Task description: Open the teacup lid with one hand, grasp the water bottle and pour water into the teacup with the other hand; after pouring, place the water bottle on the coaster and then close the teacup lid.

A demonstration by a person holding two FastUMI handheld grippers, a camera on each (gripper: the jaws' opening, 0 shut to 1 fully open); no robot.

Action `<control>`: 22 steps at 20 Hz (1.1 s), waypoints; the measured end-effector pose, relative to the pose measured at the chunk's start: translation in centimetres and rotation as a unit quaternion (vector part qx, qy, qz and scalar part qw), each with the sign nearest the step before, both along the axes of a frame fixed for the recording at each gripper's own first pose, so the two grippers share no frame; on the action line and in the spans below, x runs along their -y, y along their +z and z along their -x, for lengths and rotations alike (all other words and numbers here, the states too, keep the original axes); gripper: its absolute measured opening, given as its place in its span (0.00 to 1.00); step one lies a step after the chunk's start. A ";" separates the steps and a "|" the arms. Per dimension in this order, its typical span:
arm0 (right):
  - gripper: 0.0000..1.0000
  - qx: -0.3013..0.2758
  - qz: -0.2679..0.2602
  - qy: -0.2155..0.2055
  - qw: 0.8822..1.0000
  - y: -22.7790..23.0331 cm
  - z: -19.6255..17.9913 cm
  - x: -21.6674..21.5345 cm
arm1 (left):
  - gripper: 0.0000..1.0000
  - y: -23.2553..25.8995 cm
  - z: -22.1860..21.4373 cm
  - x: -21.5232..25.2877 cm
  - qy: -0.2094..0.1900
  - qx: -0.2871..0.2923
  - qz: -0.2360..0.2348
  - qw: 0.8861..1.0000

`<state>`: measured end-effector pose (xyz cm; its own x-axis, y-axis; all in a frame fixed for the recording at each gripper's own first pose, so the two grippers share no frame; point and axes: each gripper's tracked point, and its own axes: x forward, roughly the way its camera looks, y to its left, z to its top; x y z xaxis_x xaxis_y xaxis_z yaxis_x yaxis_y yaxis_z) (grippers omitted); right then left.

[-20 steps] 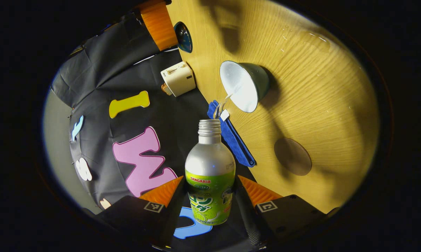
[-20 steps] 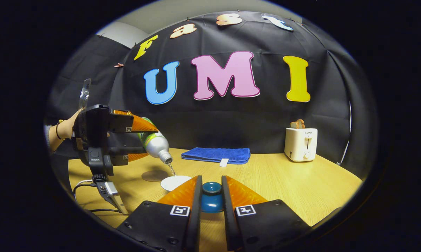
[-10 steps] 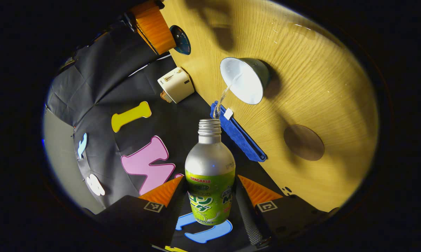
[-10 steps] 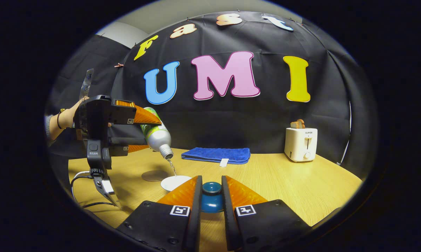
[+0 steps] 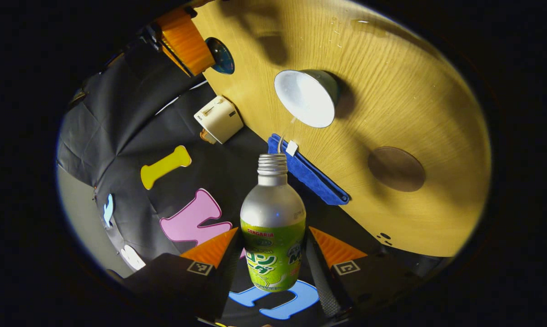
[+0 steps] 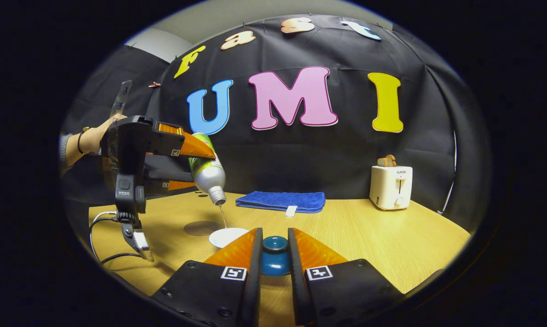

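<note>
My left gripper [image 5: 273, 247] is shut on the silver and green water bottle [image 5: 272, 227], tipped steeply mouth-down above the open teacup [image 5: 306, 96]. A thin stream of water falls from its mouth into the cup's white inside. From the right gripper view the bottle [image 6: 207, 170] hangs tilted in the left gripper [image 6: 182, 165], over the teacup [image 6: 226, 236]. My right gripper [image 6: 273, 254] is shut on the dark blue teacup lid [image 6: 274, 260], held to the right of the cup. A round brown coaster [image 5: 396, 168] lies on the table beside the cup; the same coaster [image 6: 201, 227] sits behind-left of it.
A folded blue towel [image 6: 281, 201] lies along the back of the wooden table [image 6: 391, 240]. A white toaster [image 6: 390, 186] stands at the back right. A hand [image 6: 91, 138] holds the left gripper, and a cable [image 6: 105, 259] trails on the table under it.
The left gripper has risen and tipped the bottle steeper, and the stream has thinned. The right gripper and the lid have not moved.
</note>
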<state>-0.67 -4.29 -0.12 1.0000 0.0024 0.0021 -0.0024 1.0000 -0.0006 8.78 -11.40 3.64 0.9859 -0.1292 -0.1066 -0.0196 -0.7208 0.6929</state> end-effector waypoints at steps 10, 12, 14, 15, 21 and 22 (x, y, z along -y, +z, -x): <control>0.33 0.001 0.000 0.000 1.000 -0.1 0.0 0.0 | 0.81 0.0 -0.3 3.6 -0.028 -0.013 -0.046 0.998; 0.33 0.001 0.000 0.000 1.000 -0.1 0.0 0.0 | 0.81 -0.3 -0.4 3.3 -0.024 -0.014 -0.048 0.998; 0.33 0.001 0.000 0.000 1.000 -0.1 0.0 0.0 | 0.81 -0.3 -0.4 3.0 -0.021 -0.014 -0.042 0.999; 0.33 0.001 0.000 0.000 1.000 -0.1 -0.1 0.0 | 0.81 -0.5 -0.4 2.9 -0.022 -0.014 -0.034 0.999; 0.33 0.001 0.000 0.000 1.000 -0.1 -0.1 0.0 | 0.81 -2.2 0.0 1.9 -0.019 -0.042 0.135 0.990; 0.33 0.001 0.000 -0.001 1.000 -0.2 -0.1 0.0 | 0.80 -2.6 0.1 1.7 -0.018 -0.050 0.187 0.981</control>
<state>-0.60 -4.26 -0.27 1.0000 0.0014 0.0046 -0.0014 1.0000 -0.0007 8.70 -13.15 1.07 0.9673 -0.2115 -0.1403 0.0410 -0.4153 0.9088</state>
